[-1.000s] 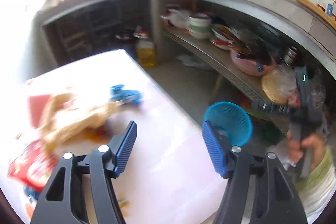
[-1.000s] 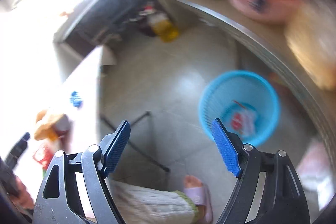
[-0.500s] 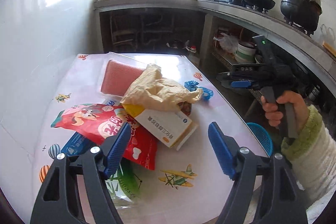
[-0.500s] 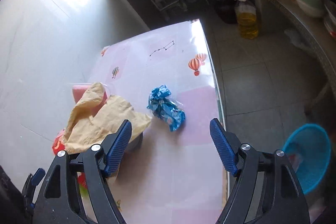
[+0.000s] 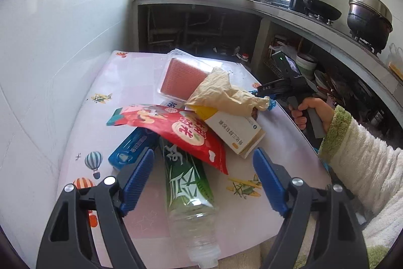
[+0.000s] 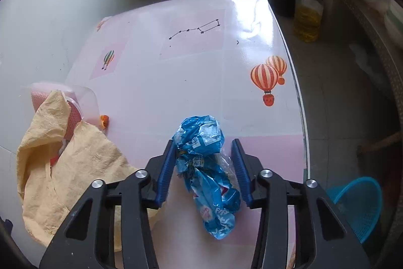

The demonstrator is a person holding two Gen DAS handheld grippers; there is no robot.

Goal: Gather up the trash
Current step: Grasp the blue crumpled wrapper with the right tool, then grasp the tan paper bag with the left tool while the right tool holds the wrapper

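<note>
A crumpled blue wrapper (image 6: 206,163) lies on the pink table (image 6: 196,67). My right gripper (image 6: 203,163) straddles it, jaws partly closed; the left pad touches it and a gap remains on the right. My left gripper (image 5: 201,175) is open above a plastic bottle with a green label (image 5: 187,196). Ahead of it lie a red snack bag (image 5: 181,132), a white and yellow box (image 5: 234,130), a blue packet (image 5: 132,145), a crumpled tan paper bag (image 5: 224,95) and a clear tray with a pink pad (image 5: 181,77). The blue basket (image 6: 357,203) stands on the floor at right.
The table's right edge (image 6: 299,117) drops to the floor. An oil jug (image 6: 308,17) stands beyond it. A concrete counter (image 5: 314,24) with pots and shelves of dishes runs along the right. A white wall (image 5: 50,54) borders the table on the left.
My right gripper swung from over the basket to the table, came down around the blue wrapper, and its jaws narrowed. My left gripper turned to face the trash pile and moved closer.
</note>
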